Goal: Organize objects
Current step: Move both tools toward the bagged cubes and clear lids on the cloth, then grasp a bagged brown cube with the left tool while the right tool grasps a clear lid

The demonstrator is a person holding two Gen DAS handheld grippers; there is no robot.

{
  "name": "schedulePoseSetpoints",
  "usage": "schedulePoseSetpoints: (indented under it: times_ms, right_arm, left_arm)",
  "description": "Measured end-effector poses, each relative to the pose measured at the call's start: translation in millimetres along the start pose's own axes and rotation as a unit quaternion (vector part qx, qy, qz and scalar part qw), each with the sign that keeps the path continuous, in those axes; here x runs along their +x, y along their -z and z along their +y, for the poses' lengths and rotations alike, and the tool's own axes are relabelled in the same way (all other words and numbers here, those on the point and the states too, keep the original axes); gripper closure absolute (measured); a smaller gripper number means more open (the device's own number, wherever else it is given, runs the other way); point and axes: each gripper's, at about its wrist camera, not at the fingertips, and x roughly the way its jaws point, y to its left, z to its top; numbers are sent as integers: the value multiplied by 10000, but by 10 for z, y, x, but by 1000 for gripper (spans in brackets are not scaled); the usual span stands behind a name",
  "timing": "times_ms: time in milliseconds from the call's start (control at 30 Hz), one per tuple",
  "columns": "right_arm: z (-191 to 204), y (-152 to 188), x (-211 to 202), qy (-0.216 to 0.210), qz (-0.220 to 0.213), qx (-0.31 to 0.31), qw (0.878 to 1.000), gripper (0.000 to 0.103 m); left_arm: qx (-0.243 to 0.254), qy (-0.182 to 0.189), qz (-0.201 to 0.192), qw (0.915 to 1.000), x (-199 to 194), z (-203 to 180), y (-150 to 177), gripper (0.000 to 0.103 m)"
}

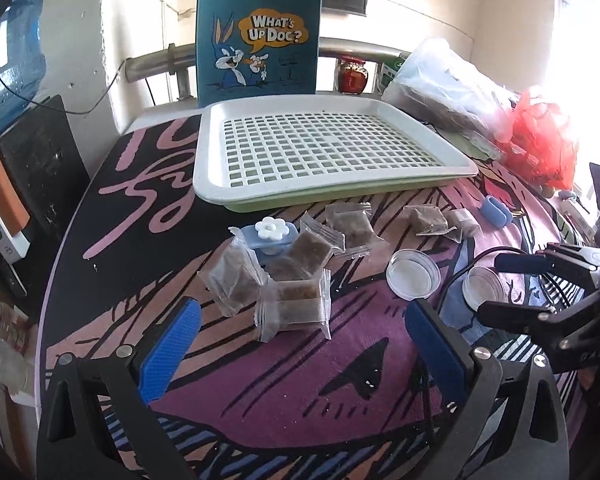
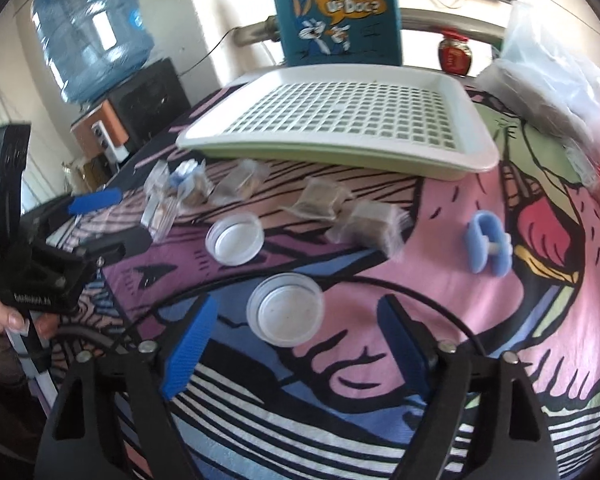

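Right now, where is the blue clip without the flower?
The blue clip lies on the cloth at right in the right wrist view, beyond the right hand-held gripper, right of the two wrapped packets, below the tray's near corner.

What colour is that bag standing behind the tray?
Teal blue bag, with a cartoon rabbit and an orange speech bubble; clearest in the left wrist view.

Both the left gripper (image 1: 300, 344) and right gripper (image 2: 296, 344) hover spread wide, apparently gripping nothing, side by side.

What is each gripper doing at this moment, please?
Left gripper: open, empty, behind a wrapped snack packet.
Right gripper: open, empty, around a clear lid.
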Motion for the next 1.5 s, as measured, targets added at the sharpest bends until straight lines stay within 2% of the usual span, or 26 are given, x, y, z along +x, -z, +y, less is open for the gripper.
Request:
schedulePoseSetpoints:
  times_ms: [200, 367, 400, 433, 467, 500, 533, 567, 800, 933, 1200, 1400, 1500]
  right_arm:
    - [73, 29, 20, 110, 51, -166, 9998, 31]
    - [123, 22, 34, 199, 71, -293, 9993, 35]
    - [127, 16, 36, 209, 75, -310, 9993, 36]
    - [133, 19, 37, 223, 75, -331, 9992, 37]
    - [138, 21, 38, 240, 74, -358, 9990, 41]
    - [150, 25, 38, 261, 67, -392, 9989, 51]
    - [159, 26, 36, 296, 56, -434, 9986, 56]
    - [168, 27, 34, 330, 48, -482, 9983, 63]
    - [203, 30, 9, 300, -21, -574, 9979, 64]
    - [214, -53, -112, 263, -319, -587, 9974, 64]
    - [253, -265, -160, 338, -989, -575, 9929, 64]
    - [155, -295, -152, 551, -1296, -452, 9890, 64]
    - [95, -286, -133, 558, -1309, -352, 9892, 64]
  left_arm:
    - [-64, 2, 117, 9999, 53, 17, -11, 10]
    - [-102, 70, 285, 9995, 173, 13, -41, 34]
    - [-120, 87, 334, 9993, 200, 14, -43, 43]
    - [-141, 115, 384, 9991, 224, 20, -42, 58]
    - [-168, 108, 443, 9988, 247, 25, -40, 66]
    - [-189, 61, 409, 9990, 238, 30, -39, 71]
    - [-205, 74, 400, 9990, 231, 35, -38, 73]
    - [-213, 97, 401, 9989, 227, 36, -32, 73]
    - [-81, 135, 145, 9998, 80, -35, -47, 75]
    - [-36, 236, -57, 9997, 11, -80, -119, 75]
    - [-73, 146, -610, 9980, 4, -117, -265, 75]
    - [7, 69, -570, 9984, 81, -147, -234, 75]
    - [33, 69, -603, 9982, 69, -151, -225, 75]
